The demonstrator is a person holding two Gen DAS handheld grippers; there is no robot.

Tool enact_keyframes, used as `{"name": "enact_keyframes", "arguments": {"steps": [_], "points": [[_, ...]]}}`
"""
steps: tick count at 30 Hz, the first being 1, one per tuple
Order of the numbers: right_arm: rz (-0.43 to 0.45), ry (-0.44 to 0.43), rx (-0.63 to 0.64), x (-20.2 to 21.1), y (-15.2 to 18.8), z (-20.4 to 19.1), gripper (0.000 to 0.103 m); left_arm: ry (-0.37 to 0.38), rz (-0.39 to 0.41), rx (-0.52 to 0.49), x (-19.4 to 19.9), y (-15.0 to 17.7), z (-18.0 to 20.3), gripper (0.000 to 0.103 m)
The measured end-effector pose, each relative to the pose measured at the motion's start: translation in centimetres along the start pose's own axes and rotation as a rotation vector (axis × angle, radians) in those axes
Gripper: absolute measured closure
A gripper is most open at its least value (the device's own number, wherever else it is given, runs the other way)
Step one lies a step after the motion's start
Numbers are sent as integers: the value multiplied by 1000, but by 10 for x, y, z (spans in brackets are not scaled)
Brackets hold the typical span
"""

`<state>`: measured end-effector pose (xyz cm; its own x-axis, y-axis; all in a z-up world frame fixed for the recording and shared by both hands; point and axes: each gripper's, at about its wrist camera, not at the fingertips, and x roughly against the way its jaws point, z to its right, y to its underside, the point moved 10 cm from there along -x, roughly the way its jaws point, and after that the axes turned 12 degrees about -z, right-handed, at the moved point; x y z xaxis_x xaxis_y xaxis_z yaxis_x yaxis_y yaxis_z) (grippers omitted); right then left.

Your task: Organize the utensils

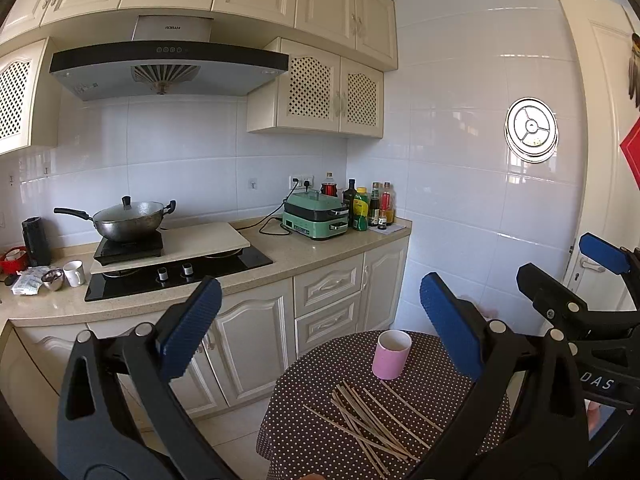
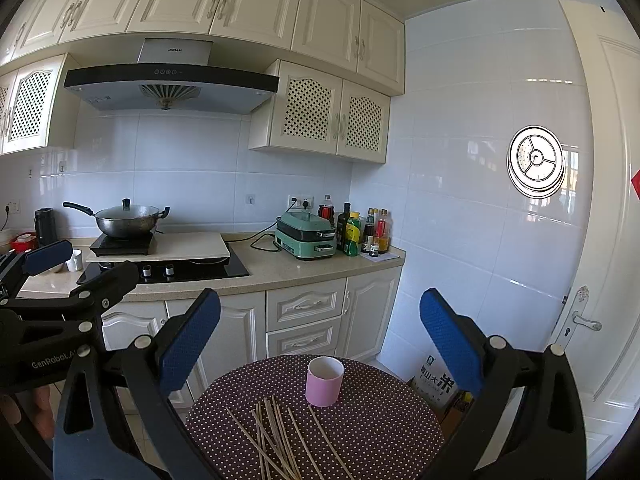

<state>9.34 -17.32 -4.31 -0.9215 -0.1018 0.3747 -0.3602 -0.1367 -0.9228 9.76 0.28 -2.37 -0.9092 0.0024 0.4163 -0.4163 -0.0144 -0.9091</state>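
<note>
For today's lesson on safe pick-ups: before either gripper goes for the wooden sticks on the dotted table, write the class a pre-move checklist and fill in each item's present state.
1. Left gripper open, nothing held: ok.
2. Right gripper open, nothing held: ok.
3. Pink cup upright with its mouth facing up: ok.
4. Cup empty inside: cannot tell, only the inner wall shows.
5. Wooden sticks lying flat on the dotted table, clear of the cup: ok.
6. Sticks separated for single picks: not ok, several cross and overlap.
</note>
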Motion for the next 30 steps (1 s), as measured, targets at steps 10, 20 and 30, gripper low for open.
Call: {"name": "enact_keyframes", "arguments": {"steps": [10, 20, 30], "points": [[0, 3, 1, -3, 0, 2, 7, 1, -1, 2, -4, -1, 0, 6], [-6, 3, -1, -3, -1, 3, 7, 3, -7, 4, -10, -4, 1, 6], [-10, 1, -2, -5, 1, 4, 7, 6, -8, 7, -13, 1, -1, 6]]}}
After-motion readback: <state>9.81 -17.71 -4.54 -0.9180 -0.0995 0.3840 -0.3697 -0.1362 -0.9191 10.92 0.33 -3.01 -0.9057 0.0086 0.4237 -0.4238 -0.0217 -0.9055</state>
